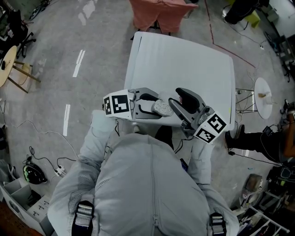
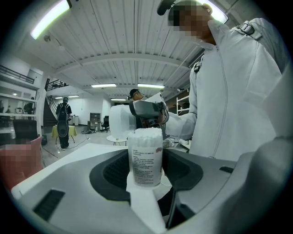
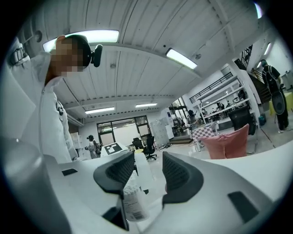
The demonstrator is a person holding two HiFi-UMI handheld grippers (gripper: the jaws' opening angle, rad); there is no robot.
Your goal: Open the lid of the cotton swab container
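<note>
My left gripper (image 1: 152,107) (image 2: 145,164) is shut on the cotton swab container (image 1: 162,107) (image 2: 145,157), a clear labelled tube whose white swab tips are bare at the top. The translucent lid (image 2: 120,122) stands off the rim, behind and left of the container. In the right gripper view the lid (image 3: 143,171) rises just above the container (image 3: 132,203), between the jaws of my right gripper (image 3: 149,176) (image 1: 177,103). It lies close to the left pad, and a gap shows at the other pad. The right jaws stand wide apart and grip nothing.
Both grippers hover over the near edge of a white table (image 1: 184,60). A pink chair (image 1: 156,14) (image 3: 229,139) stands at its far side. A small round side table (image 1: 263,92) is at the right, and cables lie on the floor at the left.
</note>
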